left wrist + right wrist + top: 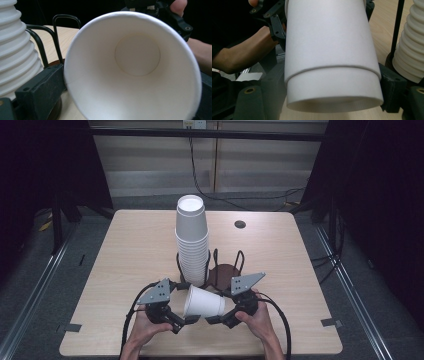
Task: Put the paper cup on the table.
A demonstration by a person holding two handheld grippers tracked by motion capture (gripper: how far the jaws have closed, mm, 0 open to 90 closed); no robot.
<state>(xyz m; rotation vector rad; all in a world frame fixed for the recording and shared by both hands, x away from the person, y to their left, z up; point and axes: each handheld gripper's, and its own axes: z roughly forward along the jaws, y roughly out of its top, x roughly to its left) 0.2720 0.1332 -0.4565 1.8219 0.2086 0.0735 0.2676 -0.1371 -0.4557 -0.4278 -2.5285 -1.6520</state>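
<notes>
A white paper cup [205, 302] lies level in the air above the table's near edge, mouth to the left and base to the right. My right gripper [220, 306] is shut on its base end; in the right gripper view [329, 90] both black jaws sit against the cup [329, 37], and a ridge line rings its wall. My left gripper [192, 303] stands open at the mouth end. In the left gripper view [131, 77] the camera looks into the cup [137, 55], and its round rim spans the gap between the jaws.
A tall stack of white cups [191, 240] stands in a black wire holder [240, 257] with a brown base, just behind the grippers. The wooden table [130, 250] has a round cable hole [240, 224] at the back right. Dark curtains flank it.
</notes>
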